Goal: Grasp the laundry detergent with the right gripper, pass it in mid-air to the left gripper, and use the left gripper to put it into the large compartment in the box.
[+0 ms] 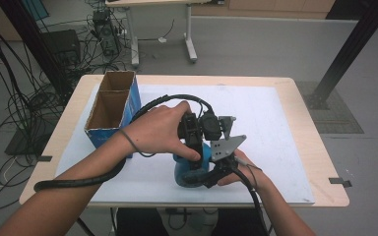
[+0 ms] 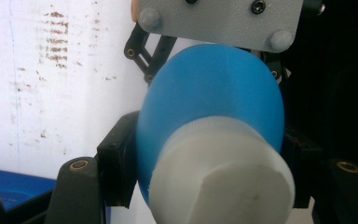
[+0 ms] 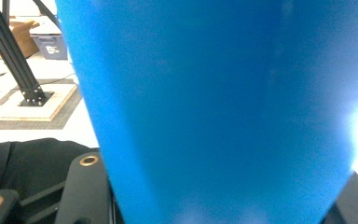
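A blue bottle (image 1: 187,173) with a white cap (image 2: 223,182) is held just above the white mat, near the table's front edge. My left gripper (image 1: 193,147) comes down on it from above; in the left gripper view its black pads (image 2: 117,163) press both sides of the blue body (image 2: 214,98) just behind the cap. My right gripper (image 1: 220,169) grips the bottle from the right side, and its grey plate (image 2: 219,21) appears beyond the bottle. In the right gripper view the blue body (image 3: 214,102) sits between the jaws of that gripper (image 3: 223,191).
An open blue cardboard box (image 1: 132,105) with two compartments stands at the table's left. A white mat (image 1: 275,123) covers most of the wooden table (image 1: 307,105). Cables and black frame posts stand on the floor around.
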`<action>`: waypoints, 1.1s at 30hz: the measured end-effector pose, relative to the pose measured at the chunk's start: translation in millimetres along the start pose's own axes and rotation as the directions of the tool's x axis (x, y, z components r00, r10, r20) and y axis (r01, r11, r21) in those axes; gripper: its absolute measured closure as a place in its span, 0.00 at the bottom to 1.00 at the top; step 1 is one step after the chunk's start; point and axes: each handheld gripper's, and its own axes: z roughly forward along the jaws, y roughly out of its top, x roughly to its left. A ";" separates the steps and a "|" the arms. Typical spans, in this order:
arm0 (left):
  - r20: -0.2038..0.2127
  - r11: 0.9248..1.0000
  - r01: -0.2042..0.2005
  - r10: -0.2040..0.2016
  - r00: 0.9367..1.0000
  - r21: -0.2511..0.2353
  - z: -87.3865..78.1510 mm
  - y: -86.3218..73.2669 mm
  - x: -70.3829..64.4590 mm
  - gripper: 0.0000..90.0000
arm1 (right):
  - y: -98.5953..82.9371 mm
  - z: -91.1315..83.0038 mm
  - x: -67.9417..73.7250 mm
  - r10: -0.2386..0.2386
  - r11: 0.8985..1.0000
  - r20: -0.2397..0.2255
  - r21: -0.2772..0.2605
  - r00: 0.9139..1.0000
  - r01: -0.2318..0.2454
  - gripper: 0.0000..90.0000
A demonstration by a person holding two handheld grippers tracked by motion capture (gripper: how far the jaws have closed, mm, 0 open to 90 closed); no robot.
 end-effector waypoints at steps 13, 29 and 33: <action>-0.001 1.000 0.010 -0.010 1.000 -0.005 1.2 -1.4 2.3 0.40 | -1.0 1.1 -3.2 0.007 1.000 -0.005 -0.001 1.000 -0.007 0.47; 0.000 1.000 0.018 -0.018 1.000 -0.004 2.4 -0.8 5.0 0.40 | -1.6 1.1 -5.8 0.006 1.000 -0.004 0.000 1.000 -0.006 0.47; -0.002 1.000 0.019 -0.019 1.000 -0.006 2.0 -0.6 5.5 0.40 | -2.4 0.6 -6.4 0.010 1.000 -0.005 -0.004 1.000 -0.010 0.47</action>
